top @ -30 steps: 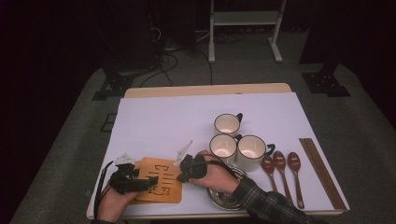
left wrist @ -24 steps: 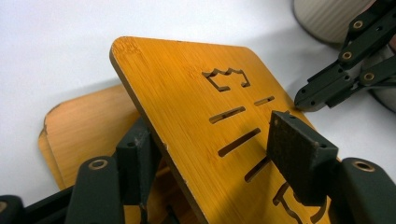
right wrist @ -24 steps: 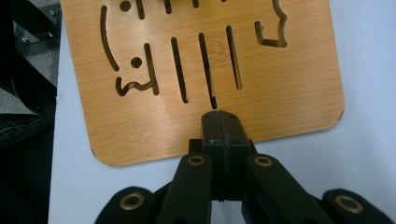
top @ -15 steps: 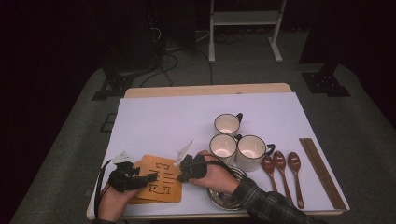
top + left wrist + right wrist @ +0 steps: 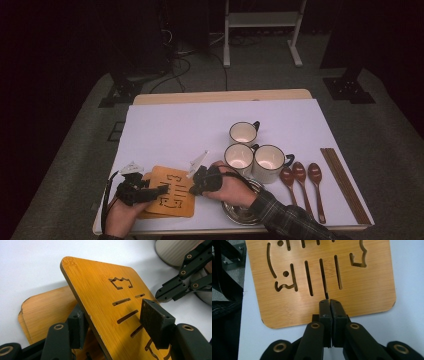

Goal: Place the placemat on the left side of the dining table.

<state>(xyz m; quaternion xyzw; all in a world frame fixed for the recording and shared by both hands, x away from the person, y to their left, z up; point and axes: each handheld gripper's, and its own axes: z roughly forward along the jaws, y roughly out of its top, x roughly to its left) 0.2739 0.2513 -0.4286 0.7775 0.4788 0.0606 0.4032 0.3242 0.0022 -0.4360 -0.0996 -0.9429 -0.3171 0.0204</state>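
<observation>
1. Tabletop (image 5: 175, 125), white-covered
2. Upper bamboo trivet (image 5: 107, 305) at 7 o'clock on it, one edge tilted up off a second trivet (image 5: 42, 312)
3. Left gripper (image 5: 115, 322), its jaws having just been closing, pinches that raised trivet
4. Right gripper (image 5: 329, 306), jaws pressed together, tips on the trivet's edge

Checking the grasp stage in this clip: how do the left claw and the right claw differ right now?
The left claw has its jaws apart around the raised edge of the top bamboo board and has just been closing on it; the right claw has its jaws shut together with nothing between them. The left claw tilts that board up off the lower board; the right claw's tips rest on the top board's face. Both are black.
</observation>
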